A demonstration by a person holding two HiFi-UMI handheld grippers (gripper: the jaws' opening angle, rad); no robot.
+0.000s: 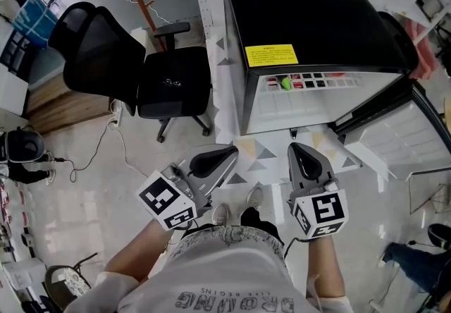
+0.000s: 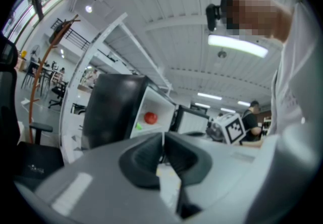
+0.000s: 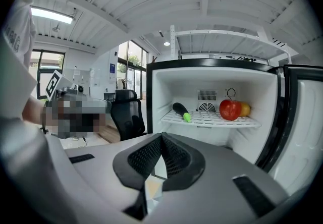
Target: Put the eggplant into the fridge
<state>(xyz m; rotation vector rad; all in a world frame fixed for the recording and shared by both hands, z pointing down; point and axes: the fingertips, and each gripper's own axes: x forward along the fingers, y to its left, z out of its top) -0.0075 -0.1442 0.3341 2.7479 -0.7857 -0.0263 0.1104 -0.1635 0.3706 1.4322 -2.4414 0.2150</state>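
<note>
Fridge [image 3: 164, 89] door [image 3: 298, 122] stands open, seen at right in the right gripper view. Eggplant [image 3: 180, 111] lies on the wire shelf [image 3: 214, 119] inside, on its left part, green stem end toward the front. Red apple [image 3: 230, 109] sits on the same shelf further right, apart from it, with a yellow fruit [image 3: 245, 109] just behind. Left tool [image 2: 162, 147] closed, nothing between its jaws. Right tool [image 3: 161, 143] closed, empty, outside the fridge and facing its opening

On fridge shelf [image 3: 208, 117]: eggplant [image 3: 180, 111] left, apple [image 3: 230, 109] right.
</note>
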